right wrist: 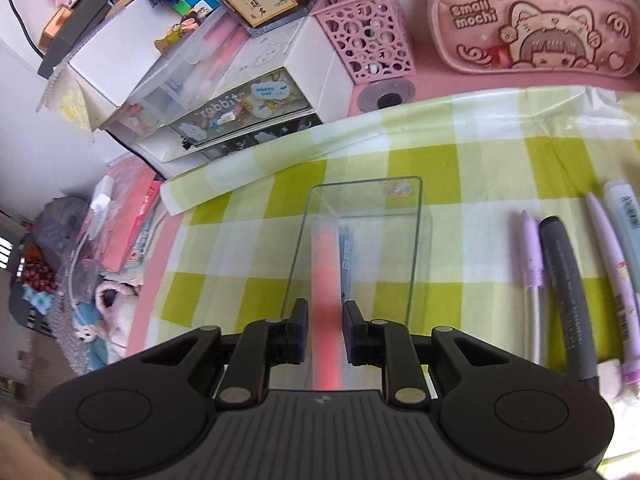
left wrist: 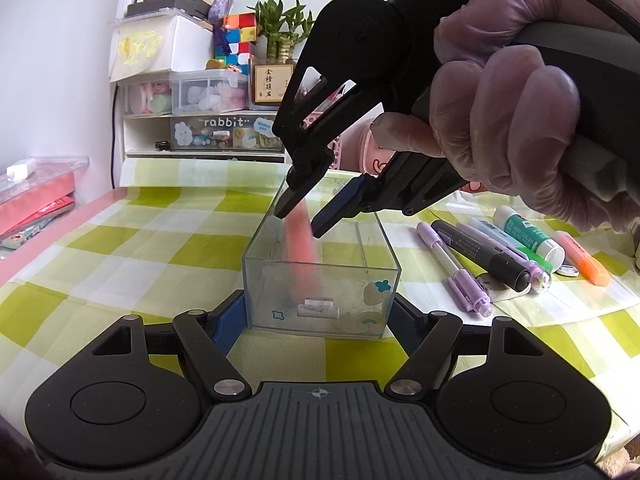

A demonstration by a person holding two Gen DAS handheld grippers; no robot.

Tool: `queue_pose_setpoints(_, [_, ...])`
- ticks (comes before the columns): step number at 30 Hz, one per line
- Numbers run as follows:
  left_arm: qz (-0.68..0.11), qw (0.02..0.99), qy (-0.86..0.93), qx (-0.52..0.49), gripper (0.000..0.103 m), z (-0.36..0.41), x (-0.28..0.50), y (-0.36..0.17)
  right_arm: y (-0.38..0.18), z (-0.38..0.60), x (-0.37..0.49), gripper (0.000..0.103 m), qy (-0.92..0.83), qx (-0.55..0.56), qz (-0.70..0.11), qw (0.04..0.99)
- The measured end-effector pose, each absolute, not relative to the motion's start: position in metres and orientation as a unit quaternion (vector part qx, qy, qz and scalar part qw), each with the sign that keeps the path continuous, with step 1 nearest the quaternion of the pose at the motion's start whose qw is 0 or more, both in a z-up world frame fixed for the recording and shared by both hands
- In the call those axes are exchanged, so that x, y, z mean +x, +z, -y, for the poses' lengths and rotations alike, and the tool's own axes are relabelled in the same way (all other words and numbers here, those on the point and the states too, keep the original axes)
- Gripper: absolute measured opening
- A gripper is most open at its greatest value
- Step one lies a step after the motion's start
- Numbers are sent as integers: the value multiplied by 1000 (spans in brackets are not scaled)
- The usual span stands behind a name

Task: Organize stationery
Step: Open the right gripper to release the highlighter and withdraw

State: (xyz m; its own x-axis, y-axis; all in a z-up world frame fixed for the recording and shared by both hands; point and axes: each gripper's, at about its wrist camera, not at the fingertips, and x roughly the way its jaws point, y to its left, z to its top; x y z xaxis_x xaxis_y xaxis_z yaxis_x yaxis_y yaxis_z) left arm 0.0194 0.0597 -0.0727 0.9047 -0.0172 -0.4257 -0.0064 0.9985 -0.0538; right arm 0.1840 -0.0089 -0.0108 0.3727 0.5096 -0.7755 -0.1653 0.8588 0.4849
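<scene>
A clear rectangular box (left wrist: 320,280) stands on the green checked cloth; it also shows in the right wrist view (right wrist: 360,240). My left gripper (left wrist: 316,322) is shut on the box's near end, one blue pad on each side. My right gripper (left wrist: 298,224) hangs over the box with its jaws apart. A pink marker (left wrist: 304,256), motion-blurred, is falling between the right fingers into the box; it shows in the right wrist view (right wrist: 326,300). A blue pen (right wrist: 347,256) lies inside the box.
Right of the box lie a lilac pen (left wrist: 452,268), a dark marker (left wrist: 484,254), a glue stick (left wrist: 528,234) and an orange highlighter (left wrist: 584,258). A drawer unit (left wrist: 208,128), a pink pen holder (right wrist: 368,40) and a pink pencil case (right wrist: 532,24) stand at the back.
</scene>
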Motion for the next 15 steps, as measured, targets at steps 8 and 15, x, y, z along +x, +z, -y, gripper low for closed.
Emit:
queue_pose_setpoints(8, [-219,975,-3,-28,73,-60,20,-73,5,21,169,35,223,150,-487,831])
queue_pose_setpoints(15, [-219,975,-4,-30,73,-61,20,-72,19,22,134,38,208,76,-417,881])
